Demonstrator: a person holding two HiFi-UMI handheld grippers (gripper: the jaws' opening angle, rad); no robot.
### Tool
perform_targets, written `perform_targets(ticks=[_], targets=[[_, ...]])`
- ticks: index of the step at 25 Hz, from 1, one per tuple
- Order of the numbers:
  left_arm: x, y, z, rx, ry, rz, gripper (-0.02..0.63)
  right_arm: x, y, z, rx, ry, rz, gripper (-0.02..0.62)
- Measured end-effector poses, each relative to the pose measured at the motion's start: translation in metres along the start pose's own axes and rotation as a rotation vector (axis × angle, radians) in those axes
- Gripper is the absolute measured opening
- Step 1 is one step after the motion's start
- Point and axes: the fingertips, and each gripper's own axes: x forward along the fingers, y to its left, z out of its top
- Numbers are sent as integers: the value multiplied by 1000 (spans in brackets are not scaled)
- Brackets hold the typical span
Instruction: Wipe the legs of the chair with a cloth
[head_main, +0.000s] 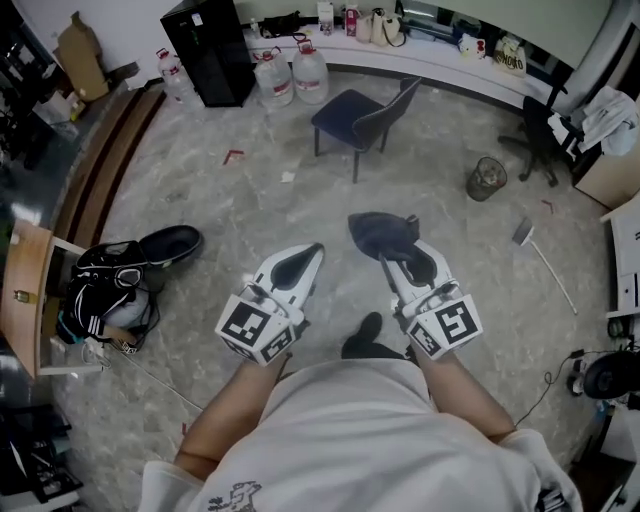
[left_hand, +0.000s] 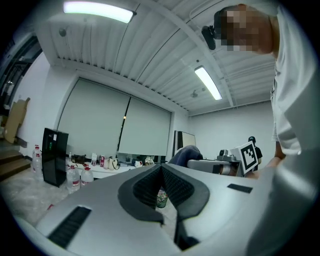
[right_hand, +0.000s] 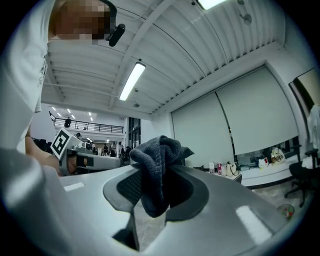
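My right gripper (head_main: 398, 260) has its jaws clenched on a crumpled dark grey terry cloth (right_hand: 156, 165); the cloth sits pinched between the pads and bunches up over the jaw tips. My left gripper (head_main: 303, 258) has its jaws pressed together at the tips, nothing between them. The dark blue padded chair with thin black legs (head_main: 358, 118) stands on the pale marbled floor (head_main: 250, 210), well ahead of both pairs of jaws and apart from the cloth
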Motion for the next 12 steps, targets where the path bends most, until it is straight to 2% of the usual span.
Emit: perform_targets(ticks=[5,9,12], targets=[[93,36,17,-11,-19,37,5,51,-90,13,-43,16,67,94],[157,65,30,-7,-28,45,5,83,-156,28,-59,10,81,94],[197,93,36,-14,-40,30,5,108,-196,28,-48,11,60,94]])
